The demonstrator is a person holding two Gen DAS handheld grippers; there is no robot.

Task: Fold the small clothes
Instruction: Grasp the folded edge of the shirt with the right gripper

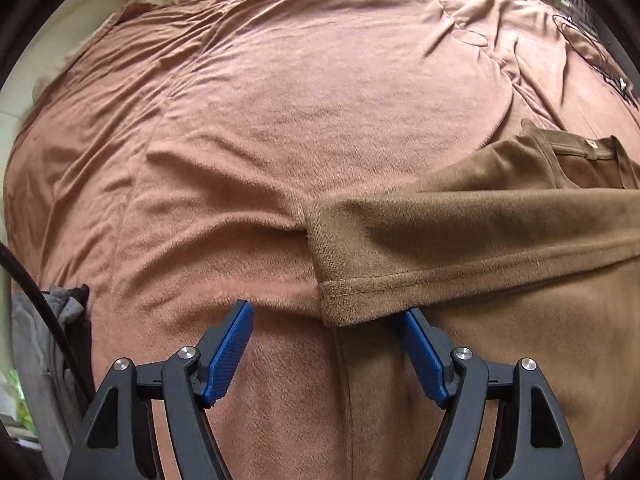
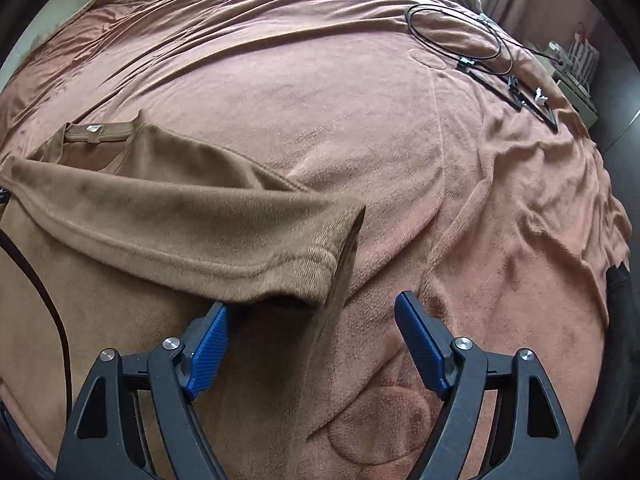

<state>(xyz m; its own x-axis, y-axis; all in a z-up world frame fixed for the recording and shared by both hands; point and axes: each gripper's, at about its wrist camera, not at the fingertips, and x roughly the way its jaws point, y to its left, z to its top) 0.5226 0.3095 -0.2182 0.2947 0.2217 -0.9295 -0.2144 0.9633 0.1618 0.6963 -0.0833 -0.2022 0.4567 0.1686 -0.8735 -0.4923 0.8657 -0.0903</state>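
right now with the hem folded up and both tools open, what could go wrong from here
1. The folded-up hem of the brown shirt sits puffed, with a gap under its corner in both views; now that the left tool and right tool are open, it may slide back.
2. The pink blanket underneath is wrinkled, so a low grab could pinch it along with the shirt.
3. Loose black cables lie on the far side; a wide sweep might snag them.
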